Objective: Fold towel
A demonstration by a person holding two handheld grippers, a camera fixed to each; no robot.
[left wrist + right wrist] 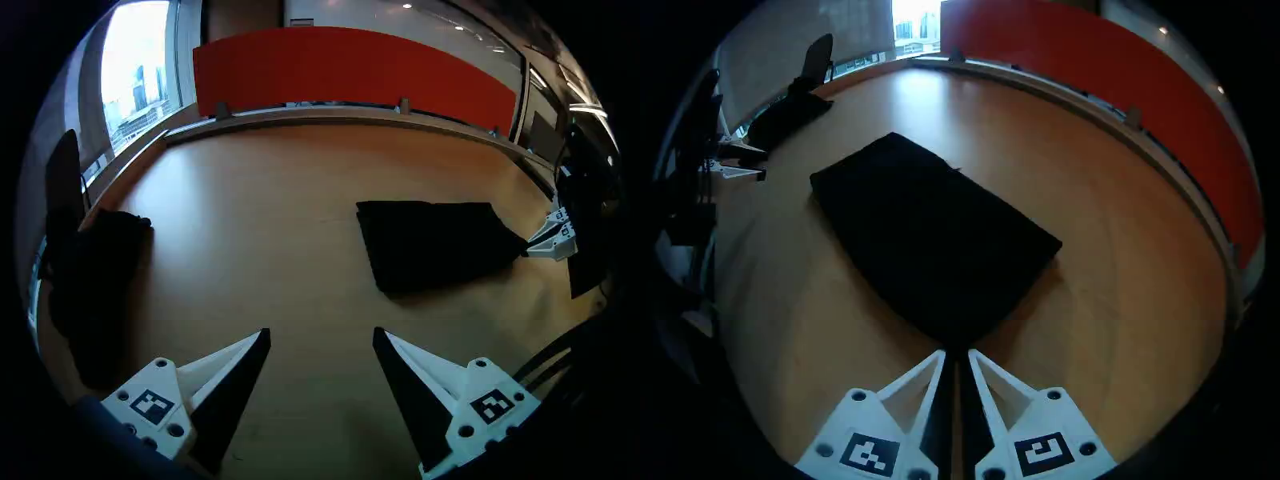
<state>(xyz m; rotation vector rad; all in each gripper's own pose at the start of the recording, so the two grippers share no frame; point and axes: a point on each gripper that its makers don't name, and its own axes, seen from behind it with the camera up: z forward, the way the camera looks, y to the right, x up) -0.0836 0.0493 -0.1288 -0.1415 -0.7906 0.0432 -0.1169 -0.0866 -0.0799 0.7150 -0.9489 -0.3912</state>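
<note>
While the right tool (958, 354) sits nearly closed, apparently pinching the near corner of the black towel (928, 240), the left tool (320, 336) hangs wide open and empty over the desk (264, 224), the towel lying flat ahead to its right.

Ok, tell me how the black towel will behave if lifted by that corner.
Probably floppy: the black towel lies flat in soft layers, its corner drawn to a point at the right gripper. Lifted there, the layers would likely hang and fall open. It looks light; cloth should drag on the wooden table.
</note>
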